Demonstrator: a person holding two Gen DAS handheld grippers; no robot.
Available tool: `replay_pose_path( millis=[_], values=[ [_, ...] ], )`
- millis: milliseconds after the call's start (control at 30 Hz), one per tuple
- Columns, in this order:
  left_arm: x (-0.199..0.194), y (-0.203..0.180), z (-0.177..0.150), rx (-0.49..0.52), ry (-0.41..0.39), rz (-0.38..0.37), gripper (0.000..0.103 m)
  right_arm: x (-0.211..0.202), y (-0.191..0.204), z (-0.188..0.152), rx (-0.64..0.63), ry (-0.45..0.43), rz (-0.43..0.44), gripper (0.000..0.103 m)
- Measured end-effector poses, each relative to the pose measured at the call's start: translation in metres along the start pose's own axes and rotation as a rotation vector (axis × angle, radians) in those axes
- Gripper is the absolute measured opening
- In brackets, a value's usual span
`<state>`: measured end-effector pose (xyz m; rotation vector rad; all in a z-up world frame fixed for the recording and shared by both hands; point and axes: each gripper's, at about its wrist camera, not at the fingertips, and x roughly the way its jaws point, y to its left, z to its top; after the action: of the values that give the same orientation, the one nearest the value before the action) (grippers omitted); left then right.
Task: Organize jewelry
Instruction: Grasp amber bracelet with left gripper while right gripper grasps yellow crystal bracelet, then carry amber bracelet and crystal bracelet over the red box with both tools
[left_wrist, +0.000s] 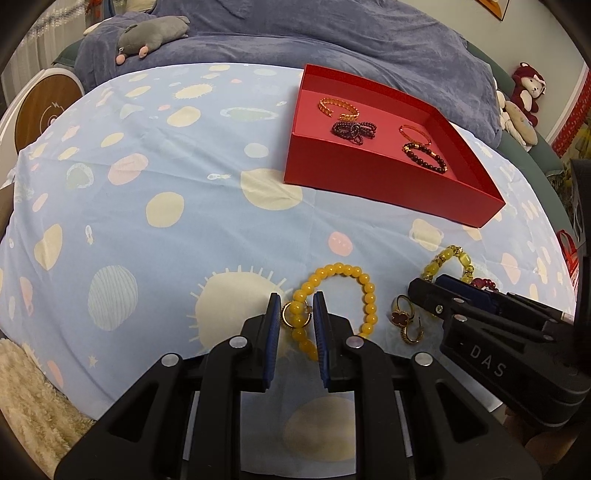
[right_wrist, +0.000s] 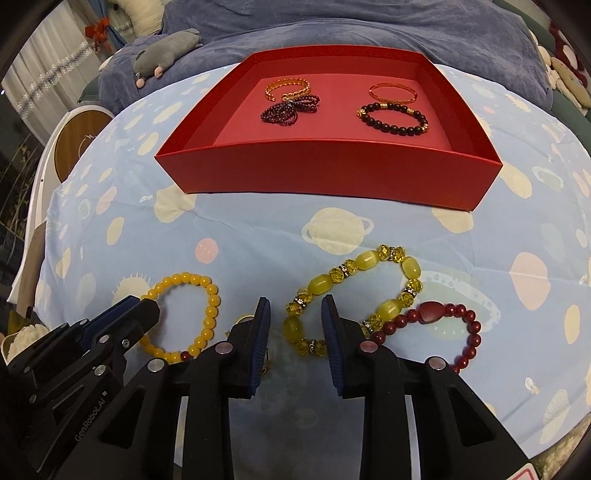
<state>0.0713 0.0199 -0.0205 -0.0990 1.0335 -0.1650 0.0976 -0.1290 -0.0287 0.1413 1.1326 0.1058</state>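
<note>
Two grippers are hovering over bracelets on the cloth (right_wrist: 258, 229), before the red tray (right_wrist: 325, 170). Left gripper (left_wrist: 297, 304) is straddling the yellow bracelet (left_wrist: 343, 269), unclenched; right gripper (right_wrist: 295, 306) is straddling the green bracelet (right_wrist: 365, 258), pads not touching.

Both grippers tilt steeply downward, side by side. The left gripper (left_wrist: 297, 304) has its blue pads narrowly parted, straddling something without clearly pressing on it. To its right, the right gripper (right_wrist: 295, 308) has its jaws standing somewhat wider, with a visible gap on either side of what lies between its fingertips.
</note>
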Motion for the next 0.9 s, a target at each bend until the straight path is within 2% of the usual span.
replay_pose_path(
  millis=[100, 200, 400, 900],
  values=[
    [0.001, 0.001, 0.0, -0.002, 0.003, -0.002, 0.018, 0.0, 0.002, 0.0, -0.019, -0.006, -0.024, 0.021],
    [0.001, 0.001, 0.0, -0.006, 0.002, -0.007, 0.018, 0.001, -0.002, 0.0, -0.015, -0.002, -0.03, 0.009],
    [-0.004, -0.001, 0.002, -0.006, -0.009, -0.015, 0.017, -0.012, -0.007, 0.003, 0.006, -0.02, -0.014, 0.009],
    [-0.058, -0.032, 0.021, 0.049, -0.081, -0.09, 0.017, -0.1, -0.033, -0.005, 0.107, -0.15, 0.054, 0.009]
  ],
)
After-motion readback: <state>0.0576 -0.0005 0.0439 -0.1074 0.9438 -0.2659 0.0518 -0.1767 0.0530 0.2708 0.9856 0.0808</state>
